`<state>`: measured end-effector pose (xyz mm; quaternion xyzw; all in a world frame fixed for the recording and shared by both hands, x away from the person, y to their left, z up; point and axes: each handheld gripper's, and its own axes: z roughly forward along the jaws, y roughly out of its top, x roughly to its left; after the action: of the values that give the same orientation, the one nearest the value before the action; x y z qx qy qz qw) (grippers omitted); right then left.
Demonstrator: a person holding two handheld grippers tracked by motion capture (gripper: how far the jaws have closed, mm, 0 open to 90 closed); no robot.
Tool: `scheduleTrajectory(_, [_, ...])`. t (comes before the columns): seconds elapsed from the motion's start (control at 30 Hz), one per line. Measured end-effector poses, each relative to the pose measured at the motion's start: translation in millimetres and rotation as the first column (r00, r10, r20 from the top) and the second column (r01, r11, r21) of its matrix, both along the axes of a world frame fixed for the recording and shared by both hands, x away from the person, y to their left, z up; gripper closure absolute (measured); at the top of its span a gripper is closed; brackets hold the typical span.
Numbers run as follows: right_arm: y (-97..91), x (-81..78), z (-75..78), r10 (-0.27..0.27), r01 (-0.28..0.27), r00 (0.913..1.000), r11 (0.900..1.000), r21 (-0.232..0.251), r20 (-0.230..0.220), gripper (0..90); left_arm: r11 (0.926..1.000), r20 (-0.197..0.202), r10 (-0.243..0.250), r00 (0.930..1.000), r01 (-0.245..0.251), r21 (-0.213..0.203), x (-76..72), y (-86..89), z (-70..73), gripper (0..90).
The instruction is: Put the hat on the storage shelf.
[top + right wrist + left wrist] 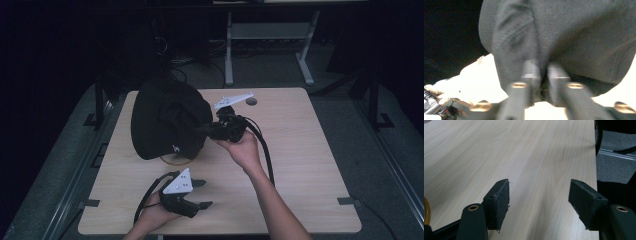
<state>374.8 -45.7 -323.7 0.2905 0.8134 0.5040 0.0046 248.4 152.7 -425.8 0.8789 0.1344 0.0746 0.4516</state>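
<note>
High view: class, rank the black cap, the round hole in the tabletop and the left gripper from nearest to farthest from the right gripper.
1. Black cap: pinched in the right gripper, on its left.
2. Round hole: just beyond it, near the table's far edge.
3. Left gripper: open, by the near edge.

My right gripper (543, 75) rises from the bottom centre of the frame, blurred, its jaws pinched close on a fold of black fabric (574, 37) covering the upper right.
</note>
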Motion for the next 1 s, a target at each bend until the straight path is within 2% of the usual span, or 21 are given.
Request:
scheduleTrajectory(0.03, [0.0, -2.1, 1.5, -0.006, 0.006, 0.9995, 1.0, -0.003, 0.032, 88.2, 1.0, 0.0, -0.001, 1.0, 0.001, 0.0, -0.1, 0.0, 0.1, 32.8])
scheduleTrajectory(0.13, [-1.6, -6.1, 10.0, -0.03, 0.031, 0.9954, 0.9993, -0.019, 0.091, 89.5, 1.0, 0.007, -0.009, 0.9999, 0.009, 0.002, -0.6, -0.6, 1.0, 32.8])
scheduleTrajectory(0.23, [-4.3, -9.9, 26.9, -0.059, 0.064, 0.9853, 0.9975, -0.029, 0.16, 89.7, 0.9999, 0.011, -0.014, 0.9998, 0.014, -0.001, -0.3, -1.4, 0.9, 32.8])
scheduleTrajectory(0.33, [-1.7, -7.0, 47.9, -0.064, 0.073, 0.9768, 0.9967, -0.036, 0.204, 89.7, 0.9999, -0.001, -0.017, 0.9999, 0.017, 0.0, -1.7, -3.9, 0.5, 32.8])
scheduleTrajectory(0.37, [2.0, -4.5, 58.8, -0.066, 0.078, 0.9716, 0.996, -0.045, 0.227, 89.7, 0.9998, 0.003, -0.02, 0.9998, 0.02, -0.001, -1.9, -4.8, 0.4, 32.8])
scheduleTrajectory(0.43, [10.4, -0.8, 74.6, -0.062, 0.078, 0.9656, 0.9955, -0.055, 0.253, 89.6, 0.9996, -0.001, -0.027, 0.9996, 0.027, -0.004, -2.6, -6.5, 0.5, 32.8])
scheduleTrajectory(0.47, [14.5, 1.0, 81.2, -0.055, 0.072, 0.9655, 0.9956, -0.059, 0.255, 89.6, 0.9996, -0.001, -0.028, 0.9996, 0.028, 0.002, -2.5, -7.3, 0.7, 32.8])
scheduleTrajectory(0.5, [23.3, 6.0, 92.8, -0.04, 0.063, 0.9609, 0.9952, -0.074, 0.274, 89.6, 0.9996, -0.001, -0.029, 0.9996, 0.029, 0.002, -2.3, -7.6, 0.6, 32.8])
scheduleTrajectory(0.53, [28.0, 8.1, 97.9, -0.036, 0.062, 0.9582, 0.9946, -0.083, 0.284, 89.6, 0.9996, -0.013, -0.027, 0.9995, 0.027, 0.001, -3.2, -8.1, 0.3, 32.8])
scheduleTrajectory(0.57, [34.5, 11.6, 103.5, -0.023, 0.052, 0.9563, 0.9945, -0.091, 0.292, 89.6, 0.9993, -0.003, -0.035, 0.9994, 0.035, 0.011, -2.6, -7.9, 0.8, 32.9])
scheduleTrajectory(0.6, [41.4, 14.6, 108.3, -0.01, 0.039, 0.9585, 0.9945, -0.097, 0.285, 89.7, 0.9993, -0.002, -0.035, 0.9994, 0.035, 0.008, -2.6, -8.3, 0.2, 32.8])
scheduleTrajectory(0.67, [52.6, 20.0, 114.5, -0.003, 0.036, 0.9553, 0.9936, -0.107, 0.295, 89.6, 0.9989, 0.009, -0.043, 0.999, 0.043, 0.017, -2.0, -8.2, 0.3, 32.8])
scheduleTrajectory(0.7, [62.1, 24.9, 117.6, 0.018, 0.014, 0.9605, 0.9935, -0.113, 0.278, 89.5, 0.9988, 0.01, -0.045, 0.9989, 0.045, 0.019, -2.2, -8.0, 0.5, 32.8])
scheduleTrajectory(0.77, [73.4, 29.9, 117.5, 0.028, 0.007, 0.9627, 0.9913, -0.132, 0.269, 89.5, 0.9991, 0.003, -0.041, 0.9992, 0.041, 0.012, -2.6, -7.7, 0.4, 32.8])
scheduleTrajectory(0.93, [96.1, 42.2, 104.7, 0.045, -0.002, 0.9705, 0.9844, -0.176, 0.237, 88.6, 0.9992, 0.005, -0.04, 0.9992, 0.04, 0.011, -2.6, -6.2, 0.5, 32.8])
scheduleTrajectory(1.0, [99.0, 45.7, 97.1, 0.053, -0.015, 0.9752, 0.9843, -0.176, 0.215, 83.0, 0.9992, 0.001, -0.037, 0.9993, 0.037, 0.011, -2.8, -6.2, 0.1, 32.8])
